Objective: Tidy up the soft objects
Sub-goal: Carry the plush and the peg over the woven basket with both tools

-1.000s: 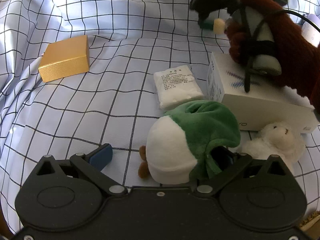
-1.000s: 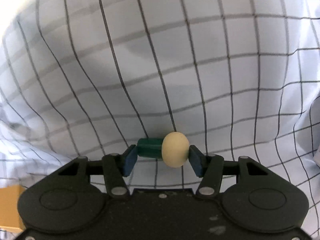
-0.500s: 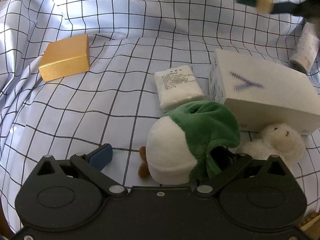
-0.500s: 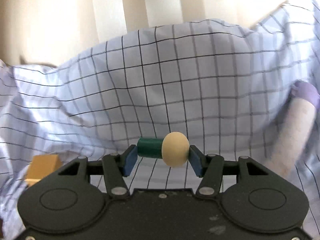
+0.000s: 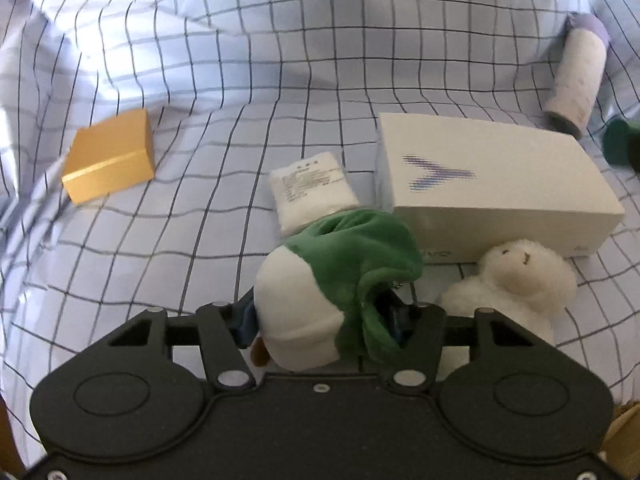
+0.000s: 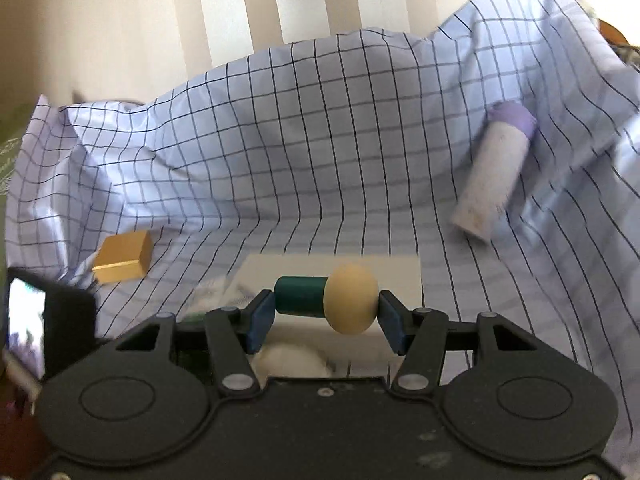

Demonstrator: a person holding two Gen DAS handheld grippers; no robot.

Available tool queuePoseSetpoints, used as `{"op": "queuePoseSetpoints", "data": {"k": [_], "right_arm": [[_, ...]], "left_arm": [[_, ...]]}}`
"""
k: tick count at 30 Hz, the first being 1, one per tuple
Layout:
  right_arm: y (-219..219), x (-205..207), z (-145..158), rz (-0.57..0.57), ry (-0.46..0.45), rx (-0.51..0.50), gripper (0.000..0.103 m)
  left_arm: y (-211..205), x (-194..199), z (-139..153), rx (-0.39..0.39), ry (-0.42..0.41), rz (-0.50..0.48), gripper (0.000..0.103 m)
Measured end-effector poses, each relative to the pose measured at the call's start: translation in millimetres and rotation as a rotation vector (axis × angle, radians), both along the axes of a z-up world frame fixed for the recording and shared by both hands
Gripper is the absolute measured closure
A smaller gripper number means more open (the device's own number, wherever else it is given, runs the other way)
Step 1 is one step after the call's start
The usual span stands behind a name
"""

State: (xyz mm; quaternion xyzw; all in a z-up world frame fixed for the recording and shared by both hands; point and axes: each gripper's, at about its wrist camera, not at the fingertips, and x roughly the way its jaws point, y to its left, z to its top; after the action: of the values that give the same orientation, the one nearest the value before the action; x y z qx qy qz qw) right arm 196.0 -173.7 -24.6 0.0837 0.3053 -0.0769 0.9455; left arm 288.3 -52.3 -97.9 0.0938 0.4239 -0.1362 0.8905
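Left wrist view. The left gripper [image 5: 324,320] is closing, its jaws already pressed into the green-and-white plush toy [image 5: 340,284], which sits between them at the near middle of the checked pale-blue cloth [image 5: 208,216]. We judge the toy light, soft and squashy; it will deform under the pads, so the fuller white body is a safer hold than the loose green flap. Just beside it at right lies a fluffy white plush lamb [image 5: 516,276], touching the long white cardboard box [image 5: 492,184]. A small white printed sachet [image 5: 312,188] lies just behind the green toy. A gold-coloured box [image 5: 110,160] sits toward the left edge, and a white cylinder with a purple cap [image 5: 576,72] lies at the far right corner.

Right wrist view. The right gripper [image 6: 326,304] is clamped end to end on a dark green cylinder joined to a cream ball [image 6: 326,302] (hard-looking, so not the soft sort). It hangs above the white box.

Surface and room: the cloth is rumpled and drapes up at the back; pale vertical blinds [image 6: 240,12] stand behind it.
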Motion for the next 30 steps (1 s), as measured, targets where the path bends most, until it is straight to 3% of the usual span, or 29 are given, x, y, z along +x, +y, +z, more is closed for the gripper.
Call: {"op": "queuePoseSetpoints", "data": {"k": [7,16,30], "right_arm": [[7,-50,8,-0.020,-0.006,0.023,0.047],[15,-115,33,-0.020,-0.071,0.050,0.047],[23,-203,53,-0.004,-0.156,0.087,0.047]], "left_arm": [[13,-21,35,-0.053,-0.049,0.045,0.049],[43,-96,84,-0.104,-0.086,0.080,0.049],[46,-192,98,-0.168,-0.040,0.041,0.049]]}}
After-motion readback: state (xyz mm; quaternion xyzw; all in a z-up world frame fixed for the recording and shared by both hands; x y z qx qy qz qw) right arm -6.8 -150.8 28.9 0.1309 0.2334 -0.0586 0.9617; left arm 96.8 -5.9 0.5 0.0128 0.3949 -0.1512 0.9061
